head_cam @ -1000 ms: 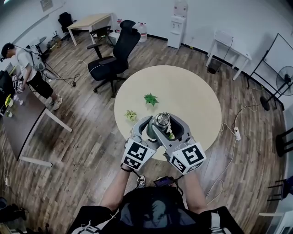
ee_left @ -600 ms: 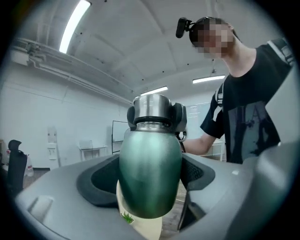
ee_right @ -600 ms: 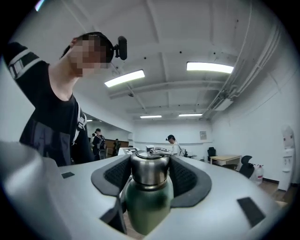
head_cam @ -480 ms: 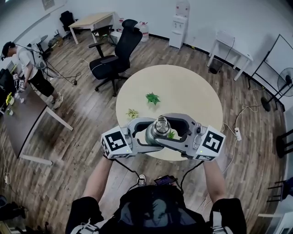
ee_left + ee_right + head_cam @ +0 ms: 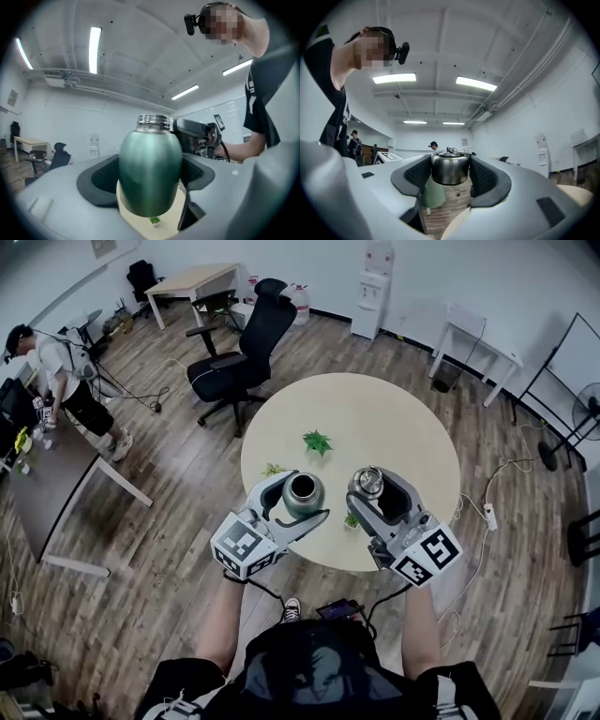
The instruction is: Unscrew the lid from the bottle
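A green metal bottle [image 5: 302, 495] with a bare threaded neck is held upright over the round table's near edge, my left gripper [image 5: 298, 500] shut on its body. In the left gripper view the bottle [image 5: 150, 176] fills the space between the dark pads [image 5: 99, 180]. The steel lid [image 5: 367, 482] is off the bottle and sits to its right, clamped in my right gripper [image 5: 373, 487]. In the right gripper view the lid [image 5: 449, 169] is squeezed between both pads [image 5: 486, 178], its handle on top. The two grippers are apart, side by side.
The round beige table [image 5: 375, 418] carries small green plant sprigs [image 5: 317, 441] near its middle and one [image 5: 273, 469] at its left. A black office chair [image 5: 239, 352] stands behind the table. A person [image 5: 56, 371] stands by a dark desk [image 5: 37, 486] at the far left.
The grippers were together with the lid on the bottle. Now they have parted: the left one holds the open bottle at the left, the right one has carried the lid off to the right.
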The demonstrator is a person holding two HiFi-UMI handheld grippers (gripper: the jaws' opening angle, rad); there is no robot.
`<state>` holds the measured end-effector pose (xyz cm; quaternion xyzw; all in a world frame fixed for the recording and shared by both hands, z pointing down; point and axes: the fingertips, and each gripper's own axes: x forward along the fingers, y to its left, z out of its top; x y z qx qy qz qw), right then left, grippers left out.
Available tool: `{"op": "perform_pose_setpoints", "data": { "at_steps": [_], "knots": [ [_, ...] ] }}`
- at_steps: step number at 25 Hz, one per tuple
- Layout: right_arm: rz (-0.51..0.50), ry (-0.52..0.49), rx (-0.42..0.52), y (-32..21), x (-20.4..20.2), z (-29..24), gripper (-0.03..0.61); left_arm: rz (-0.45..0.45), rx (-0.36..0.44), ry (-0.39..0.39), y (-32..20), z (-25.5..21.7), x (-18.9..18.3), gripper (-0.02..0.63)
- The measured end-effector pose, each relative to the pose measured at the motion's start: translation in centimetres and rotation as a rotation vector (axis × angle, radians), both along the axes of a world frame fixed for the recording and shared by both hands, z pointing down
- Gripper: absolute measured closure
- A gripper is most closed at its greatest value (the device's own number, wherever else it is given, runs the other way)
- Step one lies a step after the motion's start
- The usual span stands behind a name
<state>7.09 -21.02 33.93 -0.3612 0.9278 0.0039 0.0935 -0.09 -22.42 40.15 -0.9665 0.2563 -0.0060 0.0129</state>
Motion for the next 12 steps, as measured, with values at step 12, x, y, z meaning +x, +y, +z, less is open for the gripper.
{"op": "perform_pose_setpoints", "data": {
  "at_steps": [12],
  "knots": [
    [0.397, 0.136, -0.033, -2.0, 2.6, 6.7, 0.319, -0.389, 0.05, 0.031, -2.7, 0.9, -1.9, 0.235]
  ]
}}
